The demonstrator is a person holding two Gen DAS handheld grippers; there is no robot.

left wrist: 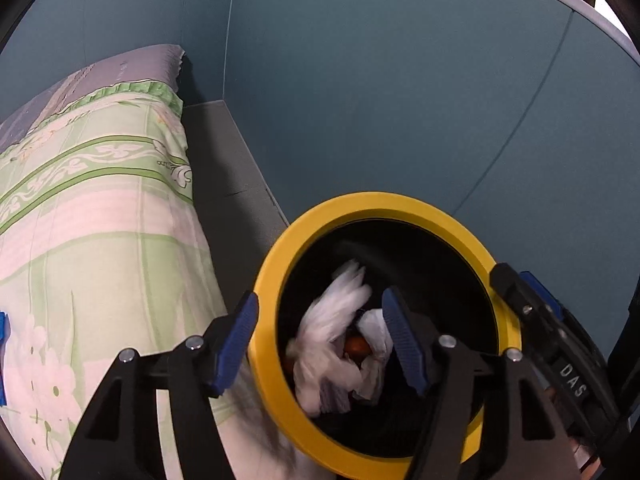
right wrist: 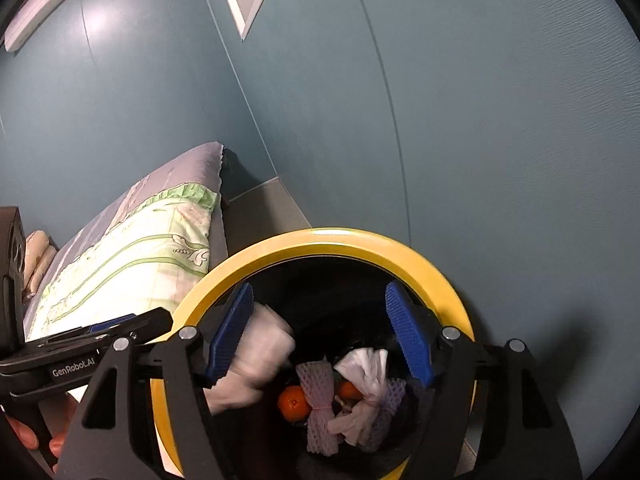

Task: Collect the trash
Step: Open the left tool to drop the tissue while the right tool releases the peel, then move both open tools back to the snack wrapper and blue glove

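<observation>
Trash point(right wrist: 344, 396) lies in the bin beneath both our tongs: foam netting, oranges and crumpled white tissue. Our left gripper point(left wrist: 320, 340) gapes over the yellow-rimmed bin point(left wrist: 360, 206), a blurred white wad point(left wrist: 332, 328) loose between its pads. Our right gripper point(right wrist: 320, 338) stands open too, a blurred pale bundle point(right wrist: 256, 356) beside its left pad. Left of the bin sits a green floral bed point(left wrist: 100, 200).

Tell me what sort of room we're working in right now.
Most likely a bedroom. A bed with a green floral quilt stands against teal wall panels, and a pillow lies at its far end. Beside the bed is a yellow-rimmed trash bin holding tissues and oranges.
</observation>
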